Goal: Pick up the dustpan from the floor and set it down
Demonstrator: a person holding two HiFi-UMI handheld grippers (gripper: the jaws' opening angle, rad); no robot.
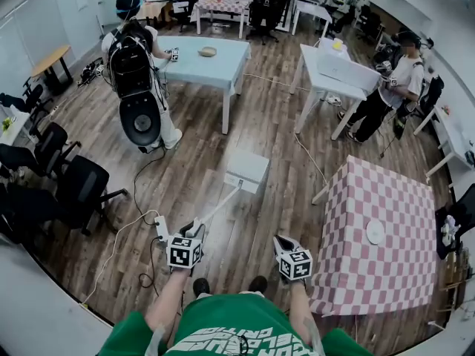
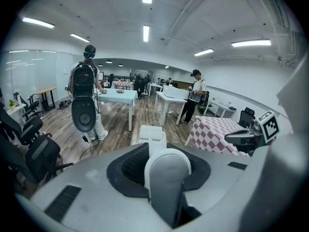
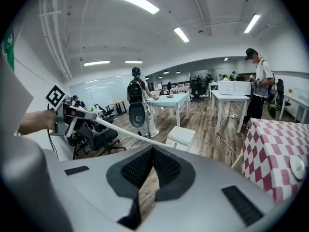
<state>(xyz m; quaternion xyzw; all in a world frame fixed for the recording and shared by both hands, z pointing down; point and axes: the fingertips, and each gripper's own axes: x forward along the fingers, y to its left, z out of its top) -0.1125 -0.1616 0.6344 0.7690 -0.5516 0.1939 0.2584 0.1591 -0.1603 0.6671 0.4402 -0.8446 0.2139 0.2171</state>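
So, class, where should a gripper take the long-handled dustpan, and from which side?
The handle's upper end, from the person's side: the thin handle slants up toward them, while the dustpan's body is wide and boxy. The left gripper grips there.

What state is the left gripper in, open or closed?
Closed: the left gripper clamps the dustpan by its white handle, which fills the gap between its pads.

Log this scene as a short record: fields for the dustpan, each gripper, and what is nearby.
dustpan: white, long handle, out in front over the wood floor; contact with the floor unclear
left gripper: shut on the handle
right gripper: shut, empty
nearby: checkered table on the right
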